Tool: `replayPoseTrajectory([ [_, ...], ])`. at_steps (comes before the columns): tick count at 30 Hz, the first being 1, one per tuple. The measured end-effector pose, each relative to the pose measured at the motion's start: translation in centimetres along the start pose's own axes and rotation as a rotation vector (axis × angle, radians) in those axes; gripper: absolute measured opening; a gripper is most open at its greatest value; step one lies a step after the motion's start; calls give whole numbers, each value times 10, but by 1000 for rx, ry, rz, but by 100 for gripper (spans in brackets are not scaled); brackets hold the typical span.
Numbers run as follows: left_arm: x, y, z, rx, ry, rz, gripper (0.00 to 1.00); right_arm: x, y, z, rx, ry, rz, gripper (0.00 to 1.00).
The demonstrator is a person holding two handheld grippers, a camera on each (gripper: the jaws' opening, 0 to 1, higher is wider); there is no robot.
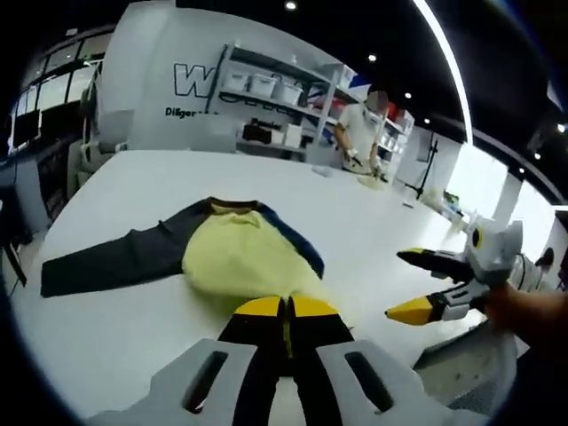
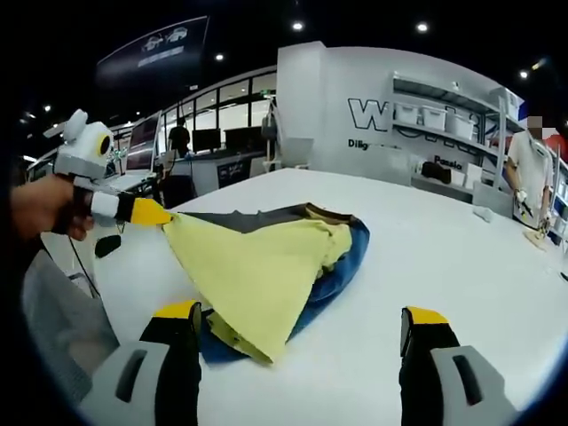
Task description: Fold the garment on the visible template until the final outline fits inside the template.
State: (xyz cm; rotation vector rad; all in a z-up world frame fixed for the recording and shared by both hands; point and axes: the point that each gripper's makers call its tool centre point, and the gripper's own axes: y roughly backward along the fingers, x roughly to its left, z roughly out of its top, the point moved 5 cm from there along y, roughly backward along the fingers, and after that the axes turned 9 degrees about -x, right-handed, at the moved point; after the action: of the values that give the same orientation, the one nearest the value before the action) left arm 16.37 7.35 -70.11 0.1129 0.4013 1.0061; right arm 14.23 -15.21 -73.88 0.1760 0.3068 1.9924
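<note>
Pinched shut, the left gripper [image 1: 284, 311] has its yellow-tipped jaws closed on a corner of the garment [image 1: 226, 244], and in the right gripper view the same left gripper [image 2: 146, 213] shows at the left with the yellow cloth stretched taut from its tip in a raised triangle. The right gripper [image 2: 297, 333] is spread wide and grasps nothing, its two jaws standing well apart over the near edge of the cloth; in the left gripper view it enters from the right [image 1: 417, 284], also parted. The garment lies on the white table [image 1: 373, 222], yellow panel uppermost, a dark navy sleeve [image 1: 115, 257] trailing flat to one side and a blue edge peeking out beneath the yellow. No template outline can be made out on the tabletop. The fabric looks thin, light and limp: it drapes and creases wherever it is not pulled, so a single grip will likely drag the rest into wrinkles instead of carrying it flat. By my judgement the best holds are at corners and hems, with both grippers pinching opposite ends of one edge so the fold comes over evenly. A person [image 1: 362, 129] stands by shelving [image 1: 275, 98] in the background.
</note>
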Motion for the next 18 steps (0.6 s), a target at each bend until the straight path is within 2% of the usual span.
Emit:
replayPoseTrajectory([
  [7, 30, 26, 14, -56, 4, 80, 0, 1, 0, 0, 3, 5, 2, 94],
  [12, 56, 39, 9, -55, 16, 151, 0, 2, 0, -1, 6, 6, 3, 94],
  [13, 67, 43, 6, -55, 16, 178, 0, 2, 0, -1, 7, 7, 4, 94],
  [16, 83, 49, 0, -34, -7, 225, 0, 2, 0, -2, 11, 10, 6, 94],
  [18, 93, 51, -5, -31, 13, 244, 0, 2, 0, -2, 13, 12, 7, 94],
])
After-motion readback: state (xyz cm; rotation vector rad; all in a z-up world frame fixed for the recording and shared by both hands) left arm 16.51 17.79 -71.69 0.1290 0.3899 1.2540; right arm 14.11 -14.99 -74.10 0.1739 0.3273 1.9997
